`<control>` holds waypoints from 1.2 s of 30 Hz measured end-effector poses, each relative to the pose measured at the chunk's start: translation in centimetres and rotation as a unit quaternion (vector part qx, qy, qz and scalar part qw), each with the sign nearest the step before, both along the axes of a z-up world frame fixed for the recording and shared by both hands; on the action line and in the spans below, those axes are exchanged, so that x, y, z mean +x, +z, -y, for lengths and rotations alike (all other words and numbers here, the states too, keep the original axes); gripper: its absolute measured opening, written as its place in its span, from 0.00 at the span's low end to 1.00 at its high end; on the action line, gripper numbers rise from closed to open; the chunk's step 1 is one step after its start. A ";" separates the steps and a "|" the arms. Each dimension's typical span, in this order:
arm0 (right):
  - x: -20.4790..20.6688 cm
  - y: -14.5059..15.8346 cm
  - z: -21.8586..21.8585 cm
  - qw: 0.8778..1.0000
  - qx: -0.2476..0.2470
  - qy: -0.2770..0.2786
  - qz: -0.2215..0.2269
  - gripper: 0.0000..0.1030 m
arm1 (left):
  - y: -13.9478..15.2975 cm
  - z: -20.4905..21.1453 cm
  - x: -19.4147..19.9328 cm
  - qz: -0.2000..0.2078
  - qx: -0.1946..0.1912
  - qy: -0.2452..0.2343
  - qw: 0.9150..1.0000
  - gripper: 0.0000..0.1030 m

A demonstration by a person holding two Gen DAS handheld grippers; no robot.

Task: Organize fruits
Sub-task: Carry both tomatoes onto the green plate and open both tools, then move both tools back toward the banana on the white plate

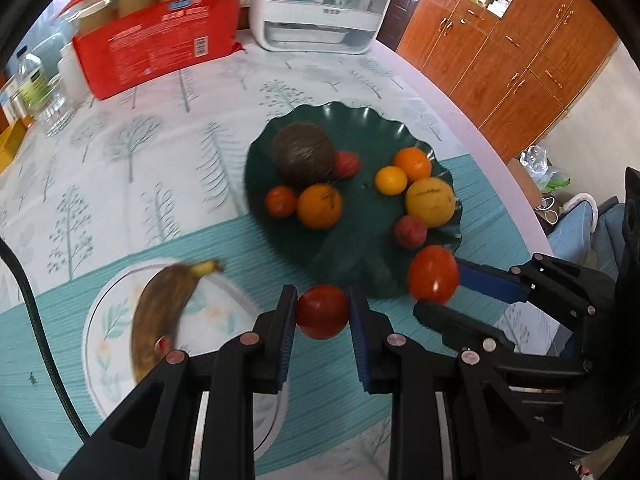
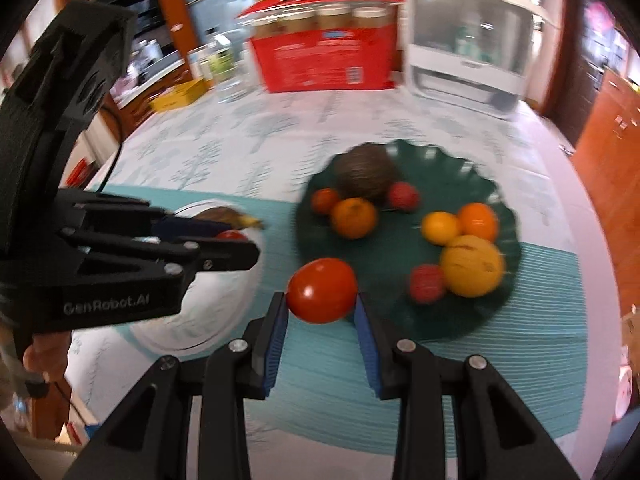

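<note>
Brown banana (image 1: pixel 160 312) lies lengthwise on white plate (image 1: pixel 96 320), stem toward green dish (image 1: pixel 360 248).

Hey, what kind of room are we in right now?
Probably a home dining room or kitchen: a table with a tree-print cloth, a green fruit plate, wooden cabinets and a white countertop appliance.

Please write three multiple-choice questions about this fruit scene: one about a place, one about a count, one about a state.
1. Where does the banana lie?
A. on the green plate
B. on the white plate
C. on the red box

2. How many hand-held grippers hold a red tomato?
A. none
B. one
C. two

3. What is the state of the left hand-held gripper?
A. shut on a tomato
B. open, holding nothing
C. shut on the banana

Answers: B, the banana rests on the white plate; C, the right hand-held gripper also holds one; A, its blue pads press the tomato.
</note>
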State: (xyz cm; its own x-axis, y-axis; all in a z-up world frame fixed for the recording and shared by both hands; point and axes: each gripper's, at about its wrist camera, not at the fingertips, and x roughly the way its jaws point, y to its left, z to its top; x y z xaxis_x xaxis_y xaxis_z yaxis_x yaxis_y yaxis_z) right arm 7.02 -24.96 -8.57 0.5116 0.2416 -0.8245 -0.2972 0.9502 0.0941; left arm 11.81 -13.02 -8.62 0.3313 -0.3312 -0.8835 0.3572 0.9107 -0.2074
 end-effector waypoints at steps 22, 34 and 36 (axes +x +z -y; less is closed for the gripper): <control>6.2 -1.6 3.3 0.997 -0.041 -0.066 0.004 0.34 | -1.6 4.6 5.5 0.008 0.035 0.018 0.999 0.25; 6.4 -1.3 4.4 0.995 -0.035 -0.092 0.001 0.34 | -0.9 2.9 5.6 0.031 0.056 0.045 0.997 0.78; 6.3 -1.2 4.3 0.995 -0.034 -0.091 0.001 0.34 | -0.7 2.8 5.5 0.034 0.060 0.046 0.997 0.79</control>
State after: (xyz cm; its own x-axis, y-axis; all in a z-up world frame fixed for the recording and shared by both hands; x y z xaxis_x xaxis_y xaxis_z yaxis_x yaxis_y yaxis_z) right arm 13.31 -29.30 -9.76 0.5436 0.0879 -0.8347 -0.1190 0.9925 0.0269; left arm 17.34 -15.81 -9.35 0.4164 -0.1904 -0.8890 0.2802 0.9571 -0.0738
